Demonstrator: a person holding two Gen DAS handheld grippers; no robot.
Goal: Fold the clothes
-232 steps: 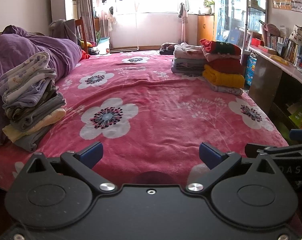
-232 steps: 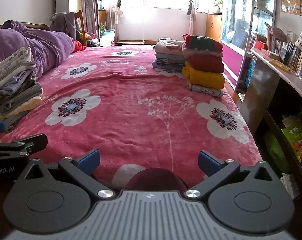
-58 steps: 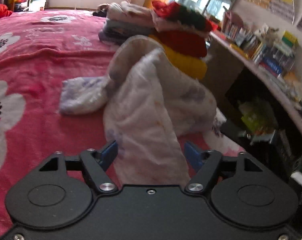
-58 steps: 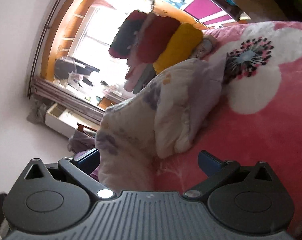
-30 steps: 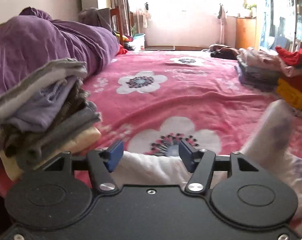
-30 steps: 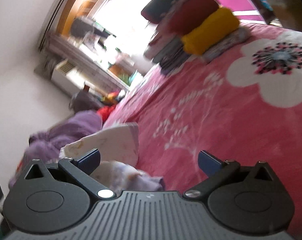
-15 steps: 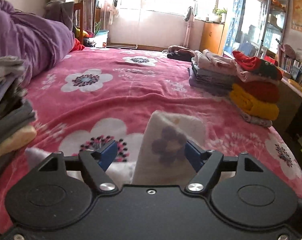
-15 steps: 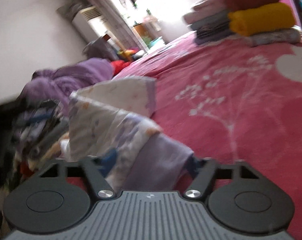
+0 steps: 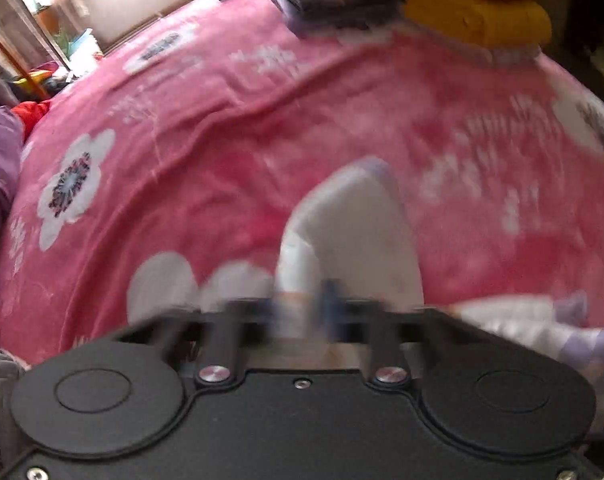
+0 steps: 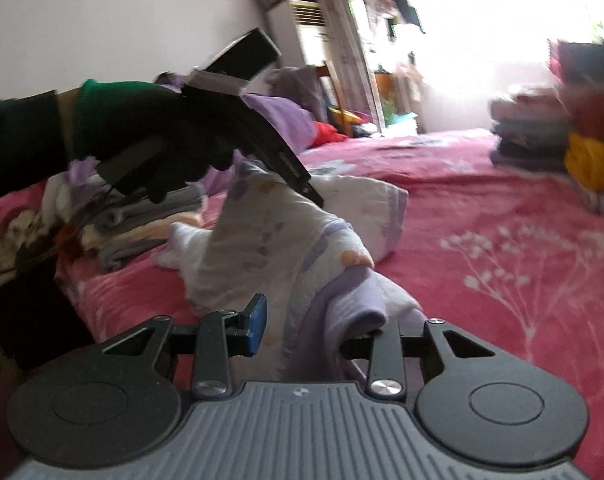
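Fabric everywhere on this one! The white garment (image 10: 285, 236), printed with purple and orange shapes, lies bunched on the pink flowered bedspread (image 9: 229, 132), and both tools have a piece of it. Left gripper (image 9: 302, 312) first: the left wrist view is badly blurred, but its blue pads sit close together with a raised fold of the white cloth pinched between them, the fold standing up like a peak just ahead of the jaws. From the right wrist view you can see that same tool from the side, gripped by a person's black-gloved hand (image 10: 149, 148) with a green cuff, tilted down onto the top of the garment.

Right gripper (image 10: 302, 332) now: jaws narrowed around a thick lavender-edged roll of the garment, the blue left pad (image 10: 257, 326) plainly visible, the right one buried behind the cloth.

Beyond the left hand, a stack of folded grey and cream clothes (image 10: 141, 224) rests at the bed's edge. On the opposite side of the bed, well apart from the garment, a second pile (image 10: 558, 136) stands with a yellow piece (image 9: 478, 20) near the bottom and red above it.
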